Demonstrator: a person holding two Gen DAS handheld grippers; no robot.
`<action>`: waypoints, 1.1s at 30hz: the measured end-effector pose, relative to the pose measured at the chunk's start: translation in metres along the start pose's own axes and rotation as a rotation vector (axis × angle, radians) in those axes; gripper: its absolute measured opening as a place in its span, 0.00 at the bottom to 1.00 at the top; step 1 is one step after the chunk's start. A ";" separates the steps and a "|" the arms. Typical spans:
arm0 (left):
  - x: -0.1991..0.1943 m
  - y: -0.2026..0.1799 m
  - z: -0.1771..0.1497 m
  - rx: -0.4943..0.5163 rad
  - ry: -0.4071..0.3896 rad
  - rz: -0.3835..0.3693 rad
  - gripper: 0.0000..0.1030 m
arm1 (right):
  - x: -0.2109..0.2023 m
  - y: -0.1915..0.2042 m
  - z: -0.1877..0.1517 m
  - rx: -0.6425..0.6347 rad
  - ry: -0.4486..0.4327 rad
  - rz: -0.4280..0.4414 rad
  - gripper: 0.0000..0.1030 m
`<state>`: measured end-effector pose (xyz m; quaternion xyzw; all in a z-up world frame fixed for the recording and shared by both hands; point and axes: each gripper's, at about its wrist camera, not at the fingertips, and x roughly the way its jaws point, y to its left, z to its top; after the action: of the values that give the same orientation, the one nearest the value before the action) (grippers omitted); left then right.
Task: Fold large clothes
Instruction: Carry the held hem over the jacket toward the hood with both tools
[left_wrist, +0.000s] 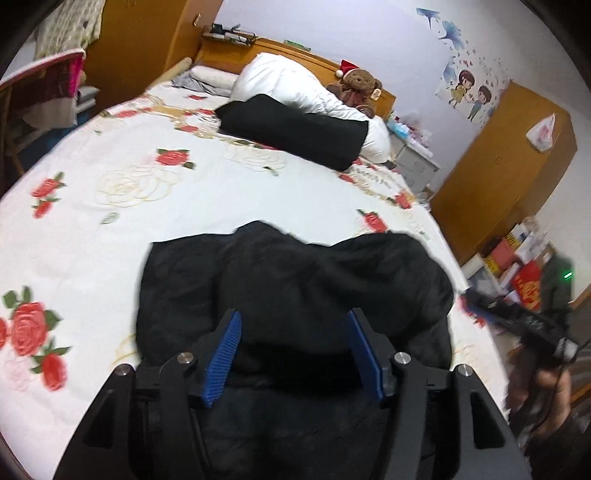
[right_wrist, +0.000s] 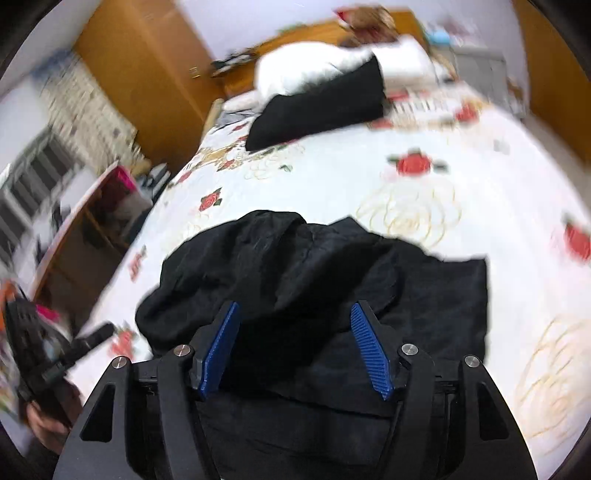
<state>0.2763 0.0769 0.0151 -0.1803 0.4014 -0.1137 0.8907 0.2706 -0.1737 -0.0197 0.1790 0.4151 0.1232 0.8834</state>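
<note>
Garment (left_wrist: 295, 280): black, crumpled, matte cloth lying bunched in rumpled folds on the bed (left_wrist: 110, 206), near its foot edge, on a white cover printed with red roses. Left tongs (left_wrist: 293, 356) stand apart above the cloth, blue ribbed pads clear of it; whether any fold brushes them I cannot tell. Right tongs (right_wrist: 295, 350) likewise stand apart over the garment, clamping nothing. A second black bundle (left_wrist: 295, 129) lies near the head end. No readable writing shows.

Black garment (left_wrist: 295, 295), white bedspread (left_wrist: 110, 155) with red roses, blue-padded black hand-held gripper (left_wrist: 293, 321), brown teddy bear (left_wrist: 360, 83)
</note>
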 end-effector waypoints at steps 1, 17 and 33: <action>0.005 -0.003 0.005 -0.015 0.003 -0.020 0.59 | 0.007 -0.009 0.005 0.080 0.022 0.039 0.61; -0.011 0.000 -0.024 -0.041 0.023 -0.065 0.59 | 0.017 0.000 -0.094 0.418 0.089 0.258 0.02; 0.080 0.015 -0.081 -0.021 0.214 0.035 0.58 | 0.065 -0.024 -0.150 0.412 0.217 0.084 0.00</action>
<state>0.2680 0.0438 -0.0951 -0.1694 0.4987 -0.1123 0.8426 0.1967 -0.1397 -0.1632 0.3585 0.5161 0.0911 0.7725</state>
